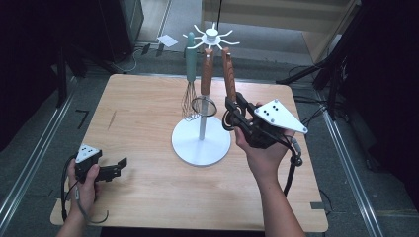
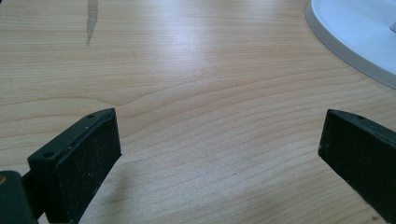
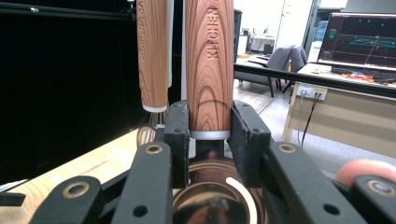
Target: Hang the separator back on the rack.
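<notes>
The wooden-handled utensil [image 3: 209, 65] hangs from the white rack [image 1: 201, 140] that stands mid-bench, at the rack's right side in the high view, tilted so its lower end leans toward the person's right hand. Down its handle runs embossed lettering that reads "KITCHEN", cut off by the top edge of the right gripper view. Below the wood sits a silver collar, then a shiny coppery metal head [image 3: 215, 196], whose shape I cannot make out. The right tongs [image 3: 210, 140] are clenched on this utensil, one pad on each side of the handle's lower end, just above the collar.

Just beside it hangs a second wooden-handled utensil [image 1: 206, 74], also lettered, though that writing is too small to read; it ends in a round wire ring. Farther left on the rack hangs a whisk with a pale green handle [image 1: 190, 64].

The left tongs [image 1: 118, 165] rest low at the near left of the bench [image 1: 143, 128], well apart from the rack, released, with bare wood between the pads.
</notes>
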Available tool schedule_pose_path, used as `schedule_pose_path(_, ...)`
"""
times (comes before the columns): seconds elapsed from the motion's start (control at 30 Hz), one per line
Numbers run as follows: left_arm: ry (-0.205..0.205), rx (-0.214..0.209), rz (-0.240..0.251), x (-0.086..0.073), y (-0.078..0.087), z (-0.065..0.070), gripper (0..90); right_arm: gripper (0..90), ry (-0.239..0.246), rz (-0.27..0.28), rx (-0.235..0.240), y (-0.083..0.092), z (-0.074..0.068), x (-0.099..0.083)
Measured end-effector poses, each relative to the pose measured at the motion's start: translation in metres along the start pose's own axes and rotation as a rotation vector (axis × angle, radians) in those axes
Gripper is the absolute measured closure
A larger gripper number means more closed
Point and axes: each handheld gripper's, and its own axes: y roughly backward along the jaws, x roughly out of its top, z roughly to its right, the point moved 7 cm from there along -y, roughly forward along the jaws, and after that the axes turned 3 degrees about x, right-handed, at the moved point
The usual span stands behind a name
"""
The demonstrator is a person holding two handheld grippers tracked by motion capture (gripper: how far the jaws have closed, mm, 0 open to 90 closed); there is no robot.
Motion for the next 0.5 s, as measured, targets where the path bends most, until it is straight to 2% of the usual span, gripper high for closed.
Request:
schedule_pose_path(0.03,0.000,-0.001,-0.002,0.000,0.000,0.000,0.0,71.2,-0.006,-0.001,0.013,-0.001,0.000,-0.001)
schedule_pose_path(0.1,0.001,0.000,-0.001,0.000,0.000,0.000,0.0,70.7,-0.005,-0.001,0.006,-0.001,0.000,-0.002)
schedule_pose_path(0.2,0.000,0.000,-0.002,0.000,0.000,0.000,0.0,61.4,-0.008,-0.001,0.018,-0.001,-0.001,-0.003)
schedule_pose_path(0.3,-0.001,0.000,-0.003,0.000,0.000,0.000,0.0,60.7,0.003,-0.005,0.013,0.000,-0.002,-0.005)
schedule_pose_path(0.5,-0.002,0.000,-0.003,0.000,0.000,0.000,0.0,57.7,-0.017,-0.012,0.001,0.005,0.005,-0.015)
